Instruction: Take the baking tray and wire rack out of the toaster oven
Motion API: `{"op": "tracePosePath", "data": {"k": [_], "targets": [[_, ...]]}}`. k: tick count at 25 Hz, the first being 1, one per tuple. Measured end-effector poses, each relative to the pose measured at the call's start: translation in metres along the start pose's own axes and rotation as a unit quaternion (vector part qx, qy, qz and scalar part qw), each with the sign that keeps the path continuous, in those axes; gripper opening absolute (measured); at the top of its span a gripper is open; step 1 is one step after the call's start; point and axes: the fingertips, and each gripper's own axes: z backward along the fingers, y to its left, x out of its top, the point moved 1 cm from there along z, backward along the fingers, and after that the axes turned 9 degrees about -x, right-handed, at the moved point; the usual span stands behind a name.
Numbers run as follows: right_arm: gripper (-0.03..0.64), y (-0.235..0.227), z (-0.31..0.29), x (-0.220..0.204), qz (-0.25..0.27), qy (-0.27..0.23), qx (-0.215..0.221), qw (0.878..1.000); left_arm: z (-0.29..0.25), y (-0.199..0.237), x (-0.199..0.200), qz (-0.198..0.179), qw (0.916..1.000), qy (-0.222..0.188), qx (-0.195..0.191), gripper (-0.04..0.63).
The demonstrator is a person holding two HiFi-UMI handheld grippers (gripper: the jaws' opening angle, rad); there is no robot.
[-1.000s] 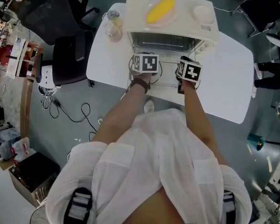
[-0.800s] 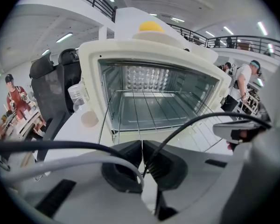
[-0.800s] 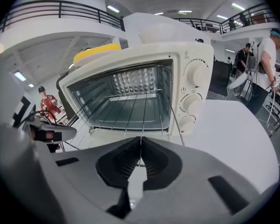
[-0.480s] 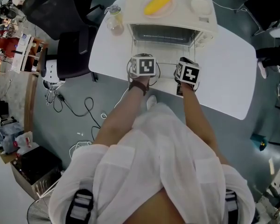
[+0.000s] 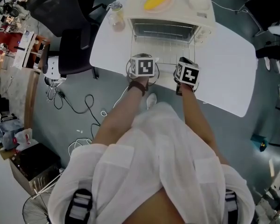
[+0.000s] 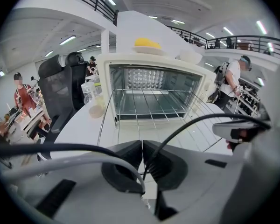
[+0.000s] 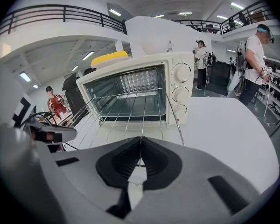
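Gripping the wire rack (image 5: 164, 55) by its front wire, both grippers are on the same job: the left gripper (image 6: 141, 143) has its jaws closed on the wire, and the right gripper (image 7: 140, 141) has its jaws closed on it too, further along the same front edge. The toaster oven (image 7: 179, 78) sits at the far edge of the tabletop (image 5: 224, 64), mouth open toward the person. The rack is roughly level and mostly drawn out, front edge toward the near edge of the tabletop, back end at the oven's mouth, so not free yet. Progress: rack removal is under way but unfinished; it has yet to clear the oven and be set down. The baking tray (image 6: 147, 104) is probably the dark flat surface low inside the oven under the rack wires, though it could be the oven floor; hard to tell. If it is the tray, it is untouched and is the second half of the job.
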Motion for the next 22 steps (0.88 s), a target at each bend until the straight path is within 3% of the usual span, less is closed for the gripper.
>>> {"op": "tracePosePath", "data": {"k": [14,22], "targets": [[0.006,-0.012,0.035,-0.028,0.003,-0.002,0.022,1.0,0.035,-0.026,-0.031,0.007,0.9998,-0.006,0.016,0.014],[0.006,-0.043,0.062,-0.052,-0.009,-0.004,0.018,1.0,0.048,-0.063,-0.048,0.002,1.0,-0.007,0.006,0.014]]}}
